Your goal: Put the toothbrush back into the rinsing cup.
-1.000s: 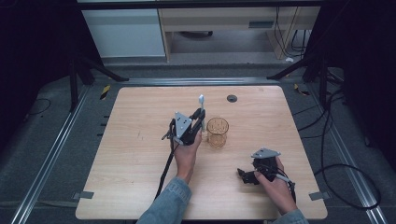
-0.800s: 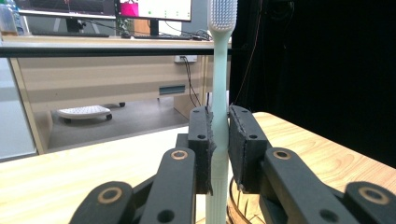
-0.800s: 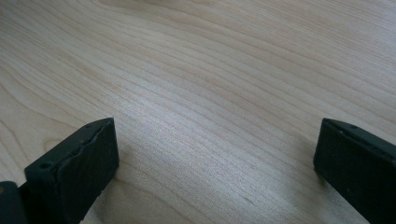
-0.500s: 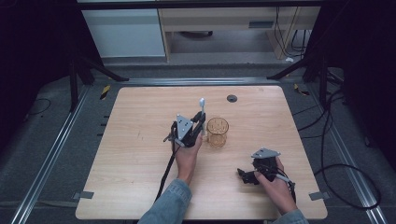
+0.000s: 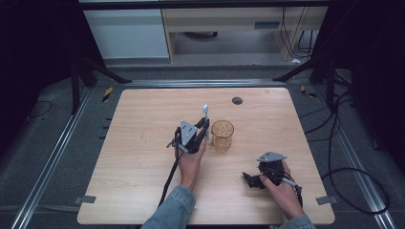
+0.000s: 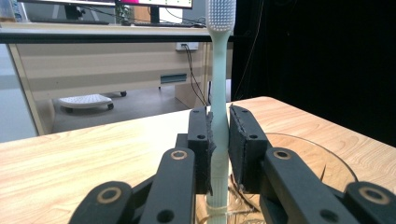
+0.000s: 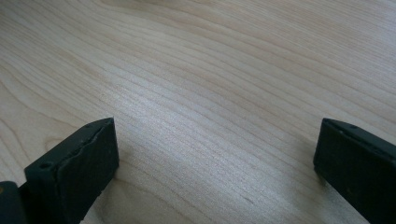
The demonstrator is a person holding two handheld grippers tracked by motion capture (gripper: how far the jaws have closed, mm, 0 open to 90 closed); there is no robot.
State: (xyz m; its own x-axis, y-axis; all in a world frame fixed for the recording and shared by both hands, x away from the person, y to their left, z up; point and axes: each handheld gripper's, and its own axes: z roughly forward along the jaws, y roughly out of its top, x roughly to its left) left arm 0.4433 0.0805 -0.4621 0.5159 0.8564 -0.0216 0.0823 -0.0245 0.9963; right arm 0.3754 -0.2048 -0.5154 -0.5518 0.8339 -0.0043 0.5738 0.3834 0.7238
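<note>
Pale green plastic toothbrush (image 6: 218, 100) clamped mid-handle in left hand-held gripper (image 6: 218, 140), probably light, stiff, bit slippery; right hand-held gripper (image 7: 215, 154) wide open, empty.

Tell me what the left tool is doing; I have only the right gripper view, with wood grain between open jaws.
Observer: The left tool is shut on a pale toothbrush, held upright with its bristles on top.
Operator: Anything close to it?
Observer: A clear amber cup stands right beside it, on its right in the high view. I cannot tell whether the handle's lower end is inside the cup.
Operator: And where does my right tool sit?
Observer: The right tool is low over the table near its front right corner, well apart from the cup.
</note>
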